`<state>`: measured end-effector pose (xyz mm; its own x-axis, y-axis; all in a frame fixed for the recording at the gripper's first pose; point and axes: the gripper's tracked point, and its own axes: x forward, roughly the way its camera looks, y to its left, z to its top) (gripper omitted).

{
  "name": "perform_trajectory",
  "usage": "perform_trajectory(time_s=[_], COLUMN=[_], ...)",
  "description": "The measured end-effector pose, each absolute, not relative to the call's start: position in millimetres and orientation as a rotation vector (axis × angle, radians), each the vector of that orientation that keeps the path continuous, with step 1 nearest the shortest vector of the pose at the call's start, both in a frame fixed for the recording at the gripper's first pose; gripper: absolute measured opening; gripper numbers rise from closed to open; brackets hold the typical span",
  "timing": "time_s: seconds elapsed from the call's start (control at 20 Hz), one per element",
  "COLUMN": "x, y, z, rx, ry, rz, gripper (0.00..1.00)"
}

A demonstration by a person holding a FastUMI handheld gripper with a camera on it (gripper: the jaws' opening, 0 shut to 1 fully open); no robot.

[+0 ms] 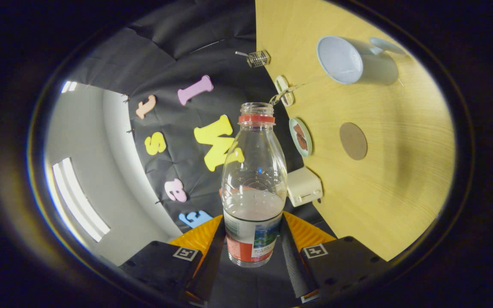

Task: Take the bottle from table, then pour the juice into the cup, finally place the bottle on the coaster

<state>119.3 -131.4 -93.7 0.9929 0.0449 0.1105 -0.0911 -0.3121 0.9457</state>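
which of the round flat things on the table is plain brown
The coaster, a plain brown disc lying out on the bare wood. The small plate at the table edge is pale-rimmed with something reddish on it. The hand-held gripper grips the bottle.

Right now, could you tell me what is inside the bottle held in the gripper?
The bottle, clamped in the gripper, has no cap and holds pale liquid in its lower part, clear above. Below the liquid line, the label hides the contents.

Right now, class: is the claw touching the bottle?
Touching. The gripper view shows the claw with both fingers pressed against the labelled sides of the bottle, no gap showing.
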Motion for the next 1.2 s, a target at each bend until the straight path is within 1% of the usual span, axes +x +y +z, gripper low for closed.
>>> perform_trajectory(time_s=[1.2], x=[114], y=[-152], z=[-60], rx=[1.990], ry=[-0.108], rz=[0.172], gripper=[0.74])
